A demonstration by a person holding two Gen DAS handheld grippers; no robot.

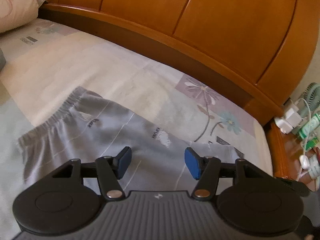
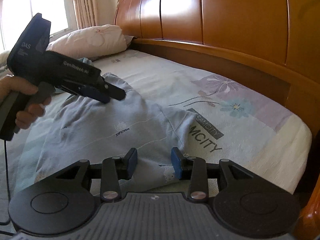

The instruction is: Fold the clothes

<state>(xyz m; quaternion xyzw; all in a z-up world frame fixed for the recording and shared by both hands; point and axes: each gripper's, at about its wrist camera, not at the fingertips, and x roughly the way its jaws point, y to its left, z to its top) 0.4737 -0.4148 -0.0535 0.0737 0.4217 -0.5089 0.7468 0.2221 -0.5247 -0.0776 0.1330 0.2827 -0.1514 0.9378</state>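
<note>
Trousers (image 2: 112, 128) lie flat on bed (image 2: 260, 146) just ahead of and under both my tongs, left tongs (image 1: 158, 163) half-wide and empty, right tongs (image 2: 154, 165) narrower, empty, so I risk pinching the sheet too and dragging the fold crooked.

Home bedroom — wooden headboard (image 2: 220, 14), pillow (image 2: 90, 40), curtained window (image 2: 40, 8)

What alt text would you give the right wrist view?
Open right tool hovers over grey printed pants lying on a floral bedsheet. A hand holds the left tool above the waistband, beside a pink pillow and wooden headboard.
</note>
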